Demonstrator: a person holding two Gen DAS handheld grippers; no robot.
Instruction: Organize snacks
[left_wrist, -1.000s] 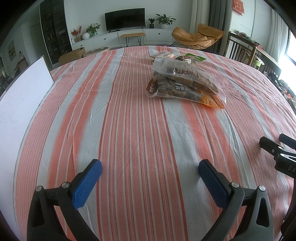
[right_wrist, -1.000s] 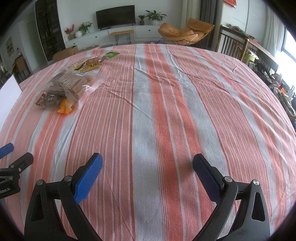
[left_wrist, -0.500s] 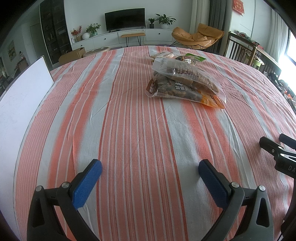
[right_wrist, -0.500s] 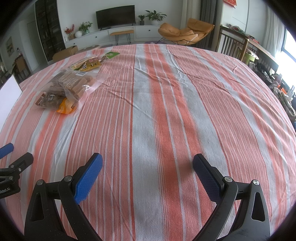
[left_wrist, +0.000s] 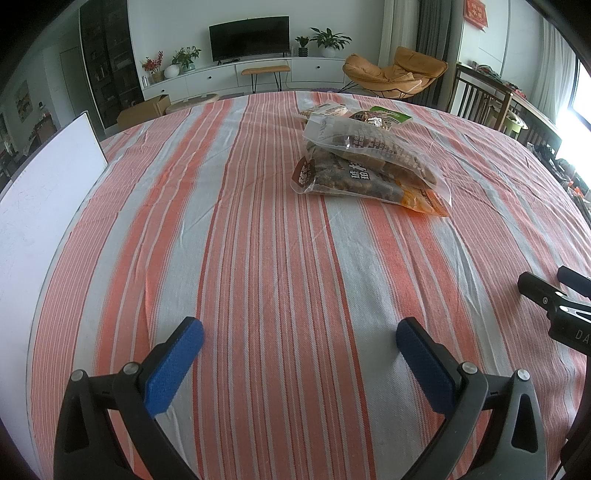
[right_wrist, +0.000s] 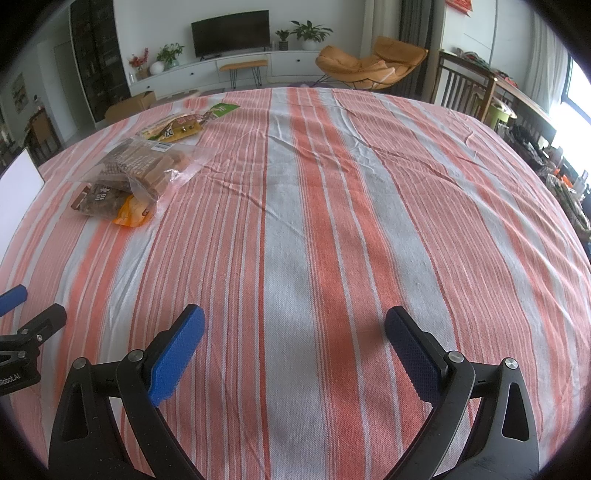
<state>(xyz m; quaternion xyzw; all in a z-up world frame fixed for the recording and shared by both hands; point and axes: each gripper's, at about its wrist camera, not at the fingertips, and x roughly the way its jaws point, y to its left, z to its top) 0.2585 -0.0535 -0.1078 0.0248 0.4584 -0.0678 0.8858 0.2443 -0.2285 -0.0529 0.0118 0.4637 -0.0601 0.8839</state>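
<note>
A pile of snack bags lies on the striped tablecloth (left_wrist: 258, 258). A clear bag of brown biscuits (left_wrist: 369, 147) rests on a brown and orange bag (left_wrist: 362, 184); behind them lies a green-topped packet (left_wrist: 388, 115). The right wrist view has the same clear bag (right_wrist: 147, 166), the brown and orange bag (right_wrist: 110, 205) and the green-topped packet (right_wrist: 192, 123) at far left. My left gripper (left_wrist: 300, 341) is open over bare cloth, well short of the pile. My right gripper (right_wrist: 293, 328) is open too, with nothing between its blue pads.
A white board (left_wrist: 44, 192) stands at the table's left edge. Beyond the table are a TV unit (left_wrist: 251, 70), an orange lounge chair (left_wrist: 395, 70) and wooden chairs (left_wrist: 480, 96) at right. The cloth (right_wrist: 332, 221) right of the pile is bare.
</note>
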